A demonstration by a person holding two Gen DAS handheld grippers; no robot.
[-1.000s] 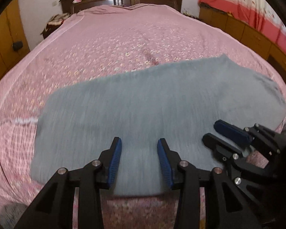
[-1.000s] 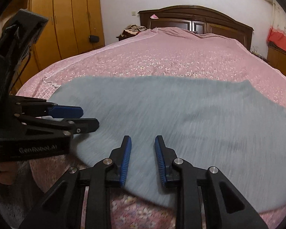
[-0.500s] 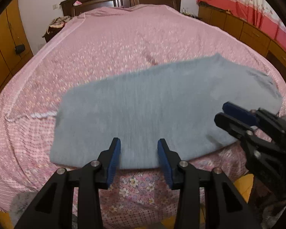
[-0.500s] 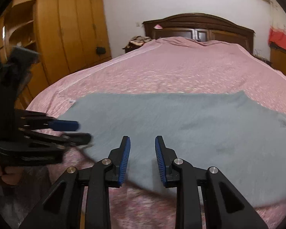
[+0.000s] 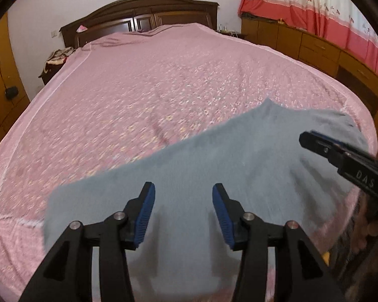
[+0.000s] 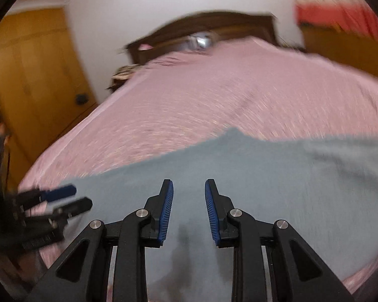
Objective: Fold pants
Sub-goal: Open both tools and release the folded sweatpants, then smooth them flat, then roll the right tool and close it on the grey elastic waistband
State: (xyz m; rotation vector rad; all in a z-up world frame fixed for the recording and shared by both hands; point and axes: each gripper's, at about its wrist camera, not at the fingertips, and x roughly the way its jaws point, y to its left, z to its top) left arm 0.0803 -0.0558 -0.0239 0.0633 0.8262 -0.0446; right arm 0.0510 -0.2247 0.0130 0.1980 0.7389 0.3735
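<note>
The grey-blue pants (image 5: 214,176) lie flat as a long folded strip across the near part of the pink floral bedspread (image 5: 163,88). My left gripper (image 5: 184,196) hovers above the strip's near edge. Its jaws are opening, with nothing held between the blue pads. My right gripper (image 6: 189,193) hangs over the pants (image 6: 277,176) too, open by a narrow gap and holding nothing. Each gripper shows in the other's view: the right one (image 5: 315,139) at the right edge, the left one (image 6: 73,197) at the left edge. The right wrist view is blurred by motion.
A dark wooden headboard (image 5: 143,12) stands at the far end of the bed. A nightstand with a crumpled cloth (image 5: 59,55) sits at the back left beside an orange wardrobe (image 6: 32,75). Low wooden cabinets (image 5: 315,47) under a red-and-white curtain line the right wall.
Both grippers have drawn back and risen from the pants, which now sit lower in both views. The left jaws stand wider apart. The right view has rolled and blurred.
</note>
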